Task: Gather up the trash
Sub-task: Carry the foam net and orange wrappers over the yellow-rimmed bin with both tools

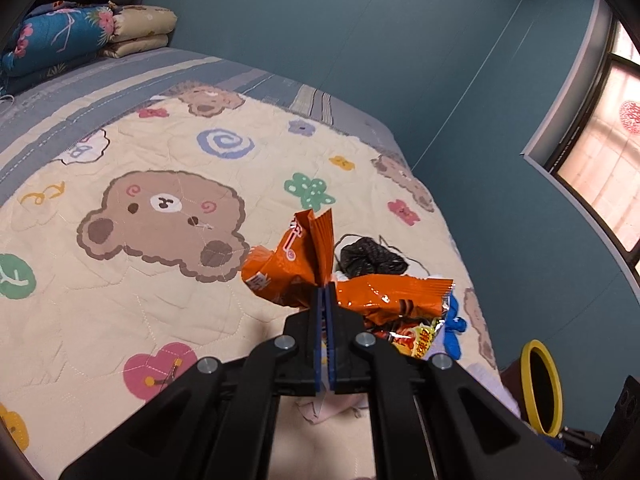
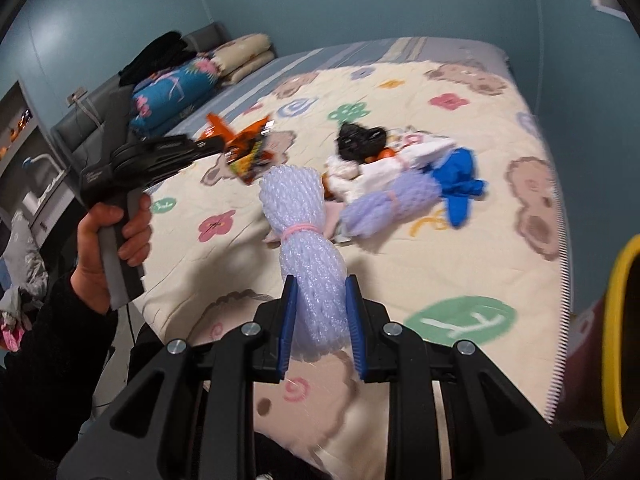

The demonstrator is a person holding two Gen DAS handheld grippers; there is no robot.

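The left gripper point(image 1: 325, 292) is pinched tight on an orange wrapper point(image 1: 304, 256). The wrapper sticks up from between the blue pads point(image 1: 319, 312) in the lower middle of the left view. A second orange bag point(image 1: 392, 296) lies just right of the pads, and a shiny snack bag point(image 1: 420, 338) peeks out below it.

The right gripper point(image 2: 322, 300) holds a white foam net point(image 2: 304, 220). The net stands up between the two blue pads point(image 2: 289, 320) in the middle of the right view, with a pink band point(image 2: 298, 230) around its waist.

More trash sits on the bed point(image 2: 460, 248) in a small heap, upper middle of the right view: a black bag point(image 2: 360, 140), a purple net point(image 2: 390, 202), a blue scrap point(image 2: 460, 178) and some white paper point(image 2: 400, 164). The pieces touch each other.

At the left of the right view, a hand point(image 2: 108, 240) grips the handle of the other gripper point(image 2: 224, 148), with the orange wrapper point(image 2: 240, 140) at its tip.

A bin with a yellow rim point(image 2: 614, 340) shows at the right edge, just beside the bed. Folded blankets point(image 1: 80, 28) are piled in the upper left of the left view.
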